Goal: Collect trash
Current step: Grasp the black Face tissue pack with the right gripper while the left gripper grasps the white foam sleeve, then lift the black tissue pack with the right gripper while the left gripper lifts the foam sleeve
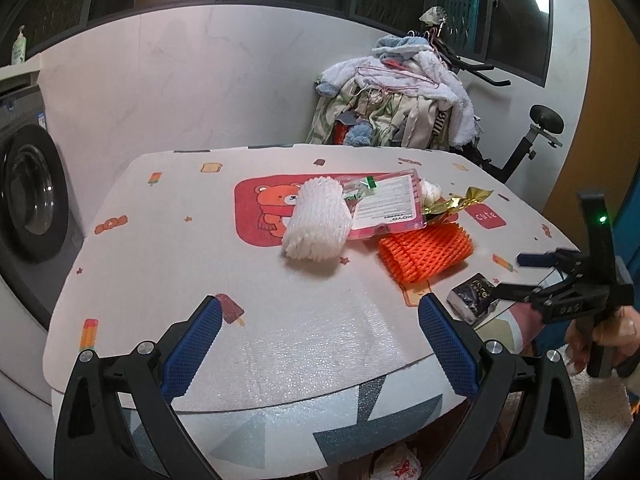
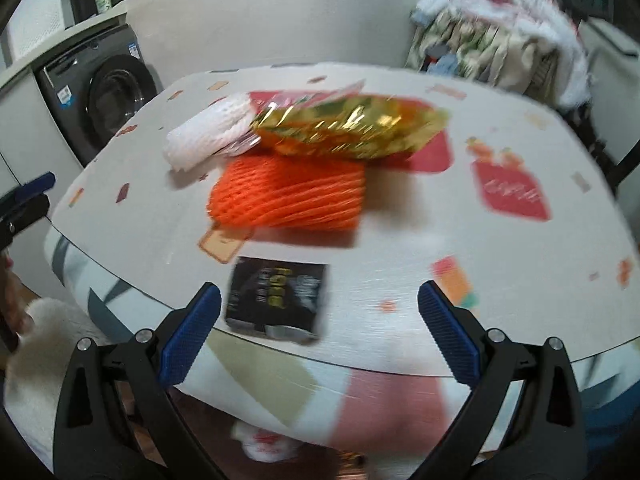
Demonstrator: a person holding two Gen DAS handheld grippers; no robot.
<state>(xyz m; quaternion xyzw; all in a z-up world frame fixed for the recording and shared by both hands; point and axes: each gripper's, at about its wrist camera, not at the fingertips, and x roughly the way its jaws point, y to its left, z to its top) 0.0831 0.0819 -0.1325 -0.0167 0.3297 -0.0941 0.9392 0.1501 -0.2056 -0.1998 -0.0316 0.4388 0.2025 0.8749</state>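
Note:
Trash lies on a round table (image 1: 168, 264) with a cartoon mat. A white foam net (image 1: 318, 220), a pink blister pack (image 1: 390, 204), a gold wrapper (image 1: 460, 202) and an orange foam net (image 1: 426, 252) sit mid-table. A small black packet (image 1: 472, 298) lies at the table's near right edge. My left gripper (image 1: 320, 344) is open and empty over the near edge. My right gripper (image 2: 320, 336) is open, its jaws either side of the black packet (image 2: 278, 300), above the edge. The right view is blurred; it shows the orange net (image 2: 288, 196), gold wrapper (image 2: 352, 128) and white net (image 2: 210, 134).
A washing machine (image 1: 28, 196) stands left of the table. A pile of laundry (image 1: 396, 100) on an exercise bike (image 1: 532, 136) stands behind it. A white bag with red print (image 2: 268, 446) lies under the table. A white fluffy rug (image 2: 48, 344) is on the floor.

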